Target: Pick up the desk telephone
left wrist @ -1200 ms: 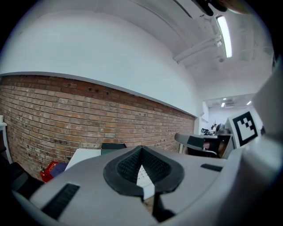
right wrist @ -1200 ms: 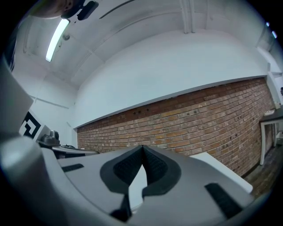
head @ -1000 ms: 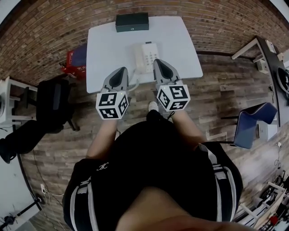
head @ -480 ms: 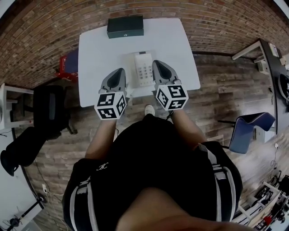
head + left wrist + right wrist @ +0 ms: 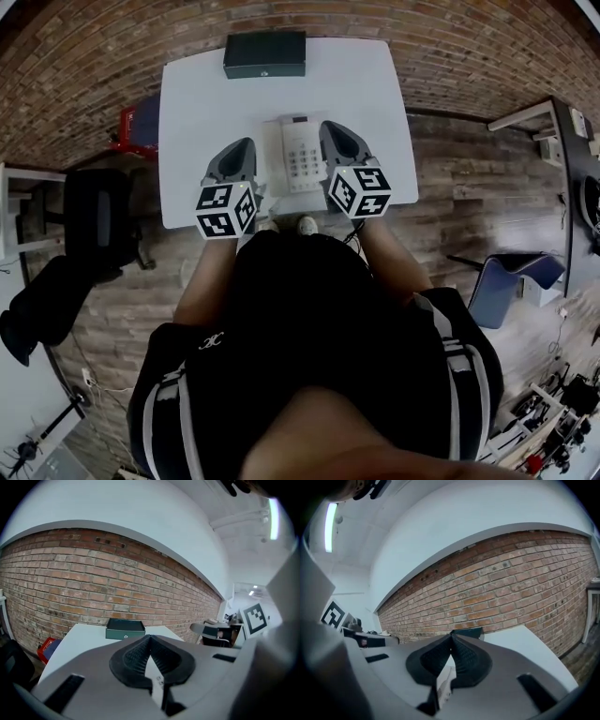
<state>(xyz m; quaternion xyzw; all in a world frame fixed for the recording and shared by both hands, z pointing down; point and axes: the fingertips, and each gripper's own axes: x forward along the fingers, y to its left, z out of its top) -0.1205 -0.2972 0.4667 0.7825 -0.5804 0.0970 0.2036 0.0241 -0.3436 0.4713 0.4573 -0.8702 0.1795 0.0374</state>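
phone [image 5: 302, 155] btw l tool [image 5: 245, 142], r tool [image 5: 331, 126] (both closed).

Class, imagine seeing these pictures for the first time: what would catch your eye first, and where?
The white telephone lies on the white table, flanked by the left gripper and right gripper, both shut. A dark green box sits at the table's far edge, by the brick wall.

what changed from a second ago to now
The left gripper and the right gripper both moved forward over the table. They went from the near end of the telephone to flanking it, one on each side. Nothing was taken hold of or let go. Unchanged: both grippers are shut and empty, and the telephone and the dark green box lie where they were.
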